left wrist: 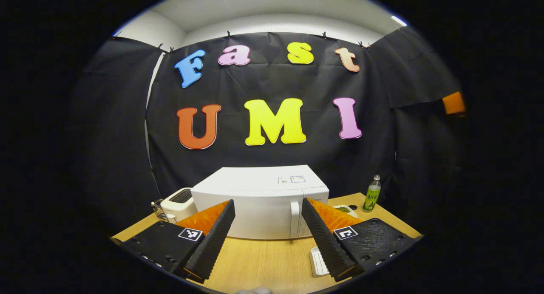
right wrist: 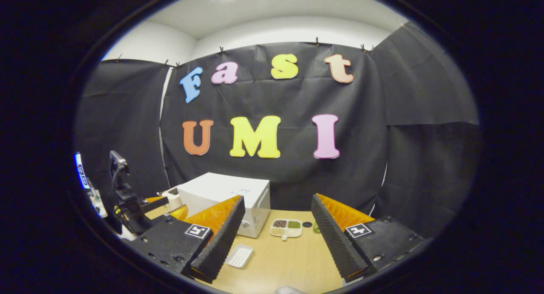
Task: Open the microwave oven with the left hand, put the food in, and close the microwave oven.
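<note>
White microwave [left wrist: 259, 204] shut, wooden table [left wrist: 263, 260] before it

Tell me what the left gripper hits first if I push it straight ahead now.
Most likely the closed microwave oven: its white front fills the gap between the open left gripper fingers, the door handle toward the right. Bare table lies before it; depth is unclear.

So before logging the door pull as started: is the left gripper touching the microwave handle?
Apart. In the left gripper view, the open left gripper sits short of the microwave handle, bare table between them.
</note>
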Motion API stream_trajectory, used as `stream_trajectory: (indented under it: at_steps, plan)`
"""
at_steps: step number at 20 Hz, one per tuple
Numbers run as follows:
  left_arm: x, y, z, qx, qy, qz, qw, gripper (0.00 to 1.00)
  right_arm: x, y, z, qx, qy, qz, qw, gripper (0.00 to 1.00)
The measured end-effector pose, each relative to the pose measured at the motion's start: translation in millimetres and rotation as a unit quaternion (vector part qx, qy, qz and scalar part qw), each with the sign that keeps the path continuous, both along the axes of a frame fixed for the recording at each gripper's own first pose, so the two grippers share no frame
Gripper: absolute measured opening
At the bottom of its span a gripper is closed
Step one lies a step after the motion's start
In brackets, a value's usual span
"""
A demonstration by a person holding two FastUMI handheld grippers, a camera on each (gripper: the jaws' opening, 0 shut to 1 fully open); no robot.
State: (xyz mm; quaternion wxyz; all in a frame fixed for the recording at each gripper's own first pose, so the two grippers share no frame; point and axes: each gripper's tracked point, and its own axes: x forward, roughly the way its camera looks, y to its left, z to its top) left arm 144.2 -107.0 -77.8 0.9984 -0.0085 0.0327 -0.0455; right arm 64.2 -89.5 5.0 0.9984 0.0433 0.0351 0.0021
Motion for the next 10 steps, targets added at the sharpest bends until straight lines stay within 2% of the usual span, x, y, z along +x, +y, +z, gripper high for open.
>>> stream_trajectory:
  at_steps: [1, 2, 3, 4, 5, 7, 8, 10]
  plan:
    - [-15.8, 6.6, 13.2, 0.000, -0.005, 0.002, 1.000, 0.96, -6.0, 3.1, 2.0, 0.001, -0.004, -0.005, 1.000, 1.00]
    - [-30.6, 10.3, 26.1, 0.000, -0.010, -0.003, 1.000, 0.96, -12.9, 8.3, 3.2, 0.002, -0.008, -0.008, 1.000, 1.00]
    - [-46.1, 14.4, 37.1, 0.002, -0.015, -0.007, 1.000, 0.96, -19.7, 12.8, 3.7, 0.002, -0.010, -0.013, 1.000, 0.92]
    - [-60.1, 22.9, 47.6, 0.006, -0.021, -0.005, 1.000, 0.96, -27.6, 17.1, 3.4, 0.000, -0.010, -0.018, 1.000, 0.92]
    - [-73.9, 33.0, 58.3, 0.007, -0.026, 0.001, 1.000, 0.96, -35.6, 21.2, 1.9, -0.001, -0.009, -0.023, 1.000, 1.00]
    - [-102.8, 48.8, 79.1, 0.000, -0.041, 0.007, 0.999, 0.96, -52.0, 31.0, 0.5, -0.003, -0.010, -0.032, 0.999, 1.00]
    - [-116.5, 55.9, 87.3, -0.005, -0.046, 0.009, 0.999, 0.96, -59.9, 35.6, 0.8, -0.003, -0.012, -0.038, 0.999, 0.92]
    - [-138.2, 69.9, 98.1, -0.012, -0.055, 0.011, 0.998, 0.96, -76.2, 45.8, -0.3, -0.003, -0.012, -0.044, 0.999, 0.92]
